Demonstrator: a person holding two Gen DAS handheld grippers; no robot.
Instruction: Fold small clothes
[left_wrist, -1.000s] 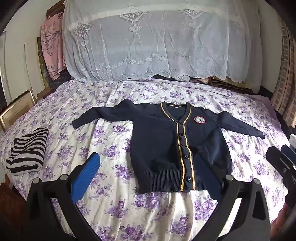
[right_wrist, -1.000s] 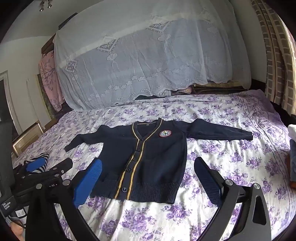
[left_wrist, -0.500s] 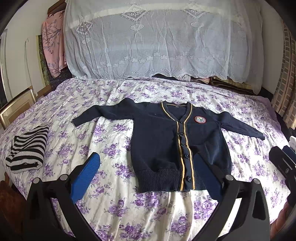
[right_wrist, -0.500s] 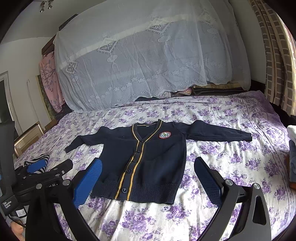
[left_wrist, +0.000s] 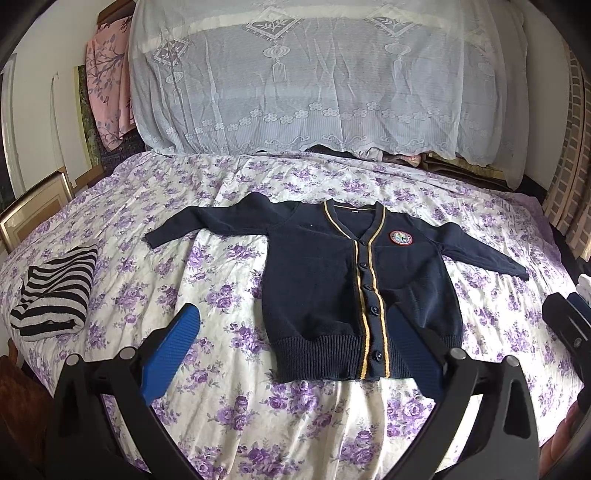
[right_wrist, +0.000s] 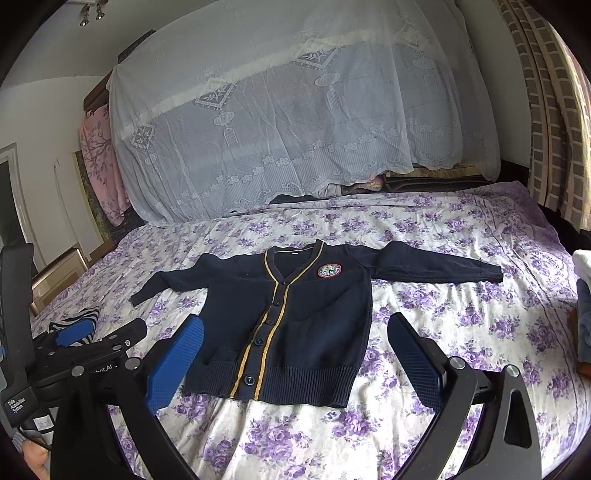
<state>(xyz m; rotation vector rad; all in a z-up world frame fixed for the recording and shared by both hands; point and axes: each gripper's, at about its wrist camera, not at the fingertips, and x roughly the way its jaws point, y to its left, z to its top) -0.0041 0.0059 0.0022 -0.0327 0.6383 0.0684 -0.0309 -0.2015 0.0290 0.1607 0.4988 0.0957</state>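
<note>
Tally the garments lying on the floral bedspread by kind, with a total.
Navy cardigan, spread flat: 1
Striped folded garment: 1
Total: 2
The folded items at the right wrist view's right edge are cut off, so not counted.

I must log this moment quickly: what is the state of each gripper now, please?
Left gripper: open, holding nothing, above the bed short of the cardigan.
Right gripper: open, holding nothing.
</note>
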